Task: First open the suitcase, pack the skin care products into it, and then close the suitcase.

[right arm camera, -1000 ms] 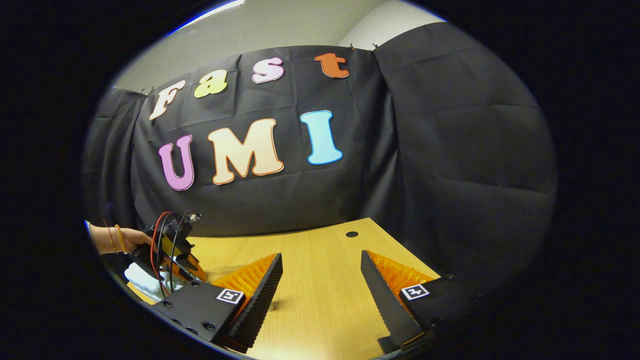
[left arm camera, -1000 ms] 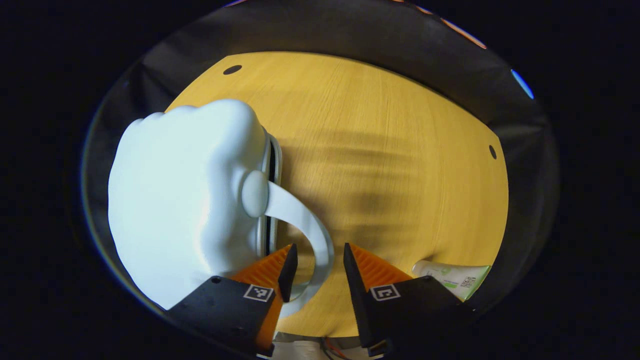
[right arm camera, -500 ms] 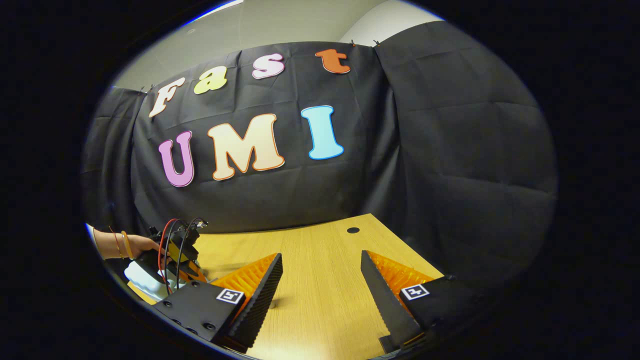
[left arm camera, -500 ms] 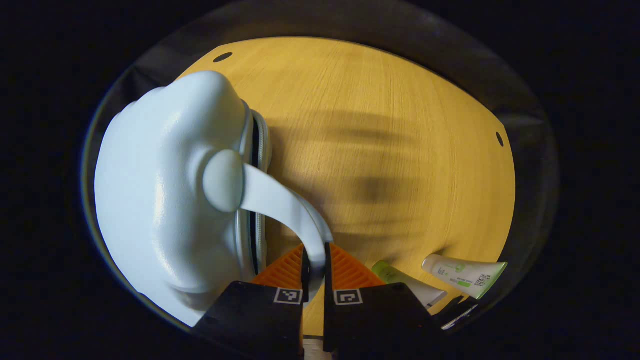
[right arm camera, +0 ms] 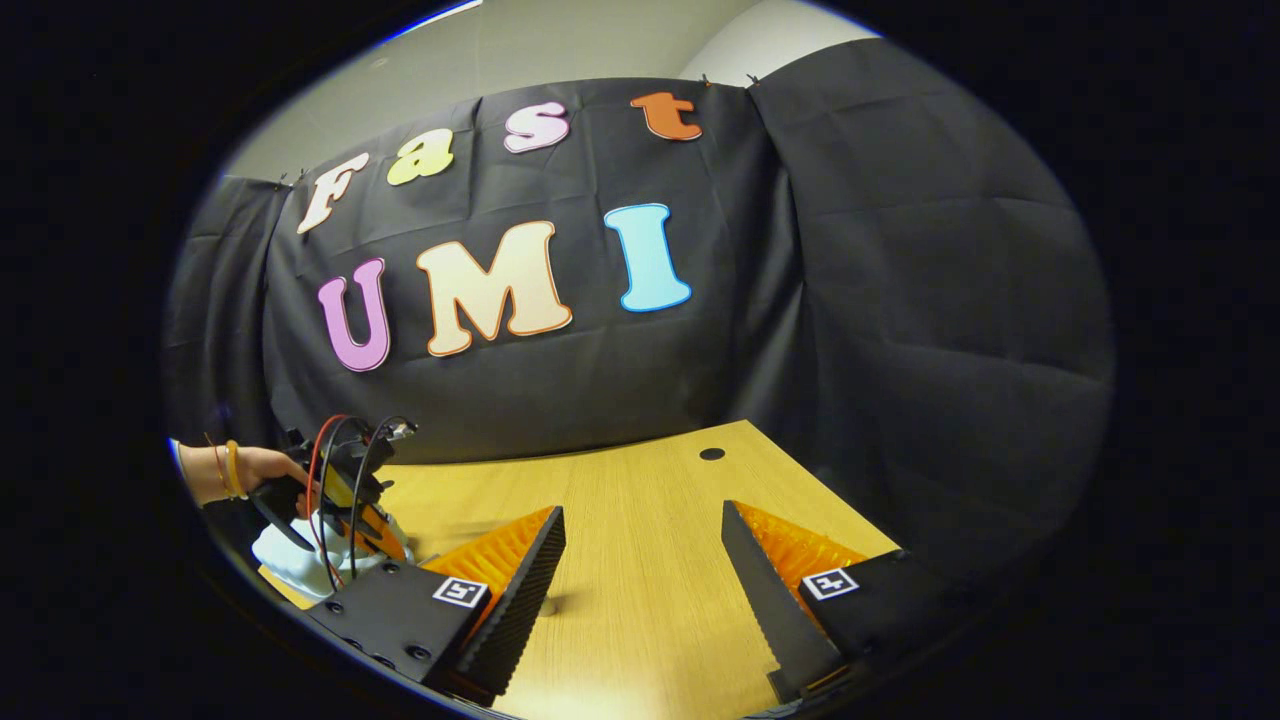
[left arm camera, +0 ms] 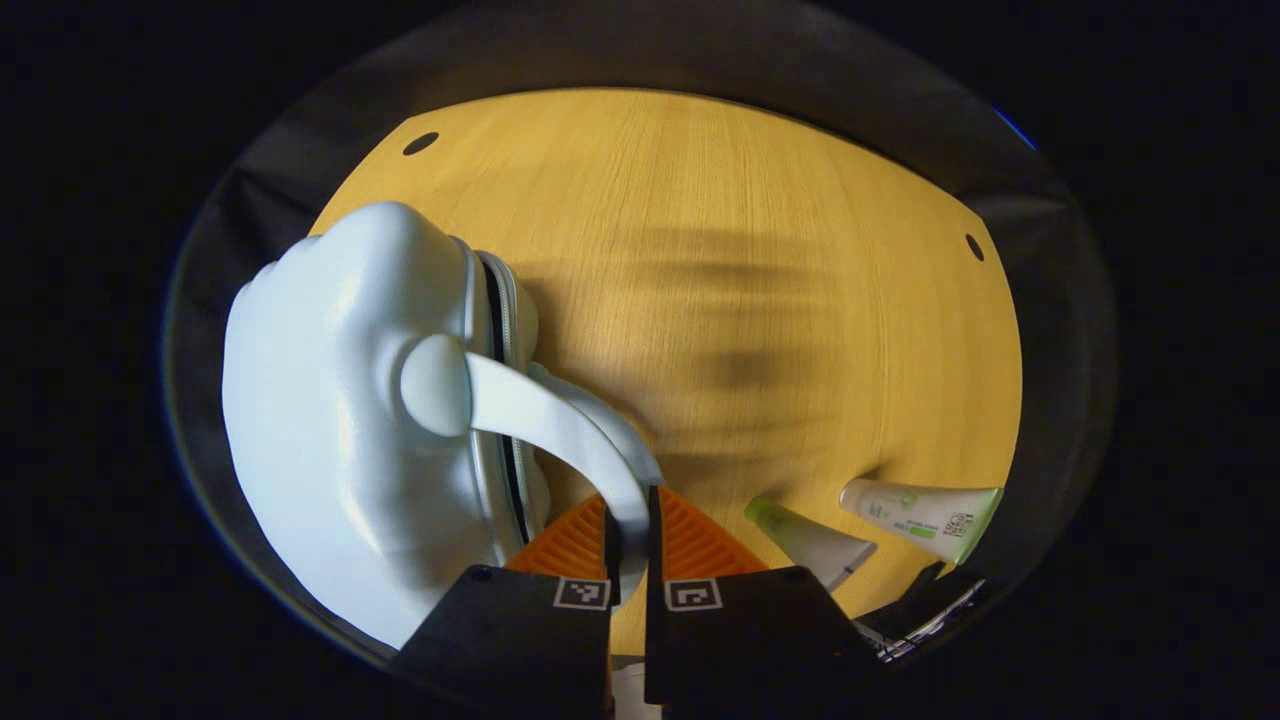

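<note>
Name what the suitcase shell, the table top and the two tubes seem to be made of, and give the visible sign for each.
Suitcase: likely hard moulded plastic, glossy, with soft highlights on smooth rounded bulges. Table: wood or wood-look laminate, matt, with fine straight grain lines. Two tubes: probably soft plastic, satin, with flat crimped ends.

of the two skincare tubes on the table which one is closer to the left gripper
The tube with the green cap, lying just beside the left gripper. The other tube, white with a green crimped end, lies farther out toward the table edge.
</note>
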Demonstrator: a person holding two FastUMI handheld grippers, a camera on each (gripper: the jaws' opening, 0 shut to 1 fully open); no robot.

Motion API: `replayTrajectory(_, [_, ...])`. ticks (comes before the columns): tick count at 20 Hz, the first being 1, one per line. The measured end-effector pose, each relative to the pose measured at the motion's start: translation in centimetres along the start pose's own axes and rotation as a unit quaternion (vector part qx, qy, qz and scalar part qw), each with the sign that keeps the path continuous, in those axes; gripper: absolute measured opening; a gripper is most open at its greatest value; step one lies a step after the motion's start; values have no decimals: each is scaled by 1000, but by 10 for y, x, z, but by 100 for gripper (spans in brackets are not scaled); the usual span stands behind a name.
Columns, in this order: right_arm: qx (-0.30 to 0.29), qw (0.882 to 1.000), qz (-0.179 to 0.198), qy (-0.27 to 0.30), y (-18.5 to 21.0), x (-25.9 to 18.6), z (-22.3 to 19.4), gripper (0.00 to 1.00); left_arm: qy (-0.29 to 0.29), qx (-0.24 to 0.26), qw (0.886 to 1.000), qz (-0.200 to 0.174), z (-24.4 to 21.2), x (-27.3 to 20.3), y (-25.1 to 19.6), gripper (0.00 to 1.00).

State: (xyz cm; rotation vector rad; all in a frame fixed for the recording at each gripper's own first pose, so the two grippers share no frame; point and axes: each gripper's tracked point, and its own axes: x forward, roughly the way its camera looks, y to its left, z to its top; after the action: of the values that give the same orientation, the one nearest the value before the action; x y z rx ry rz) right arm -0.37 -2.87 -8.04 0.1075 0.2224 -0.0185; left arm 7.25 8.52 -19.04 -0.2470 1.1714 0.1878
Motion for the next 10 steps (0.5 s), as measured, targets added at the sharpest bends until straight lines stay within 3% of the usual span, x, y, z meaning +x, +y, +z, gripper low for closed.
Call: replayTrajectory(10, [-9,999,39,3,31,6,-4,98,-57,-9,997,-41,13,-39,1,6])
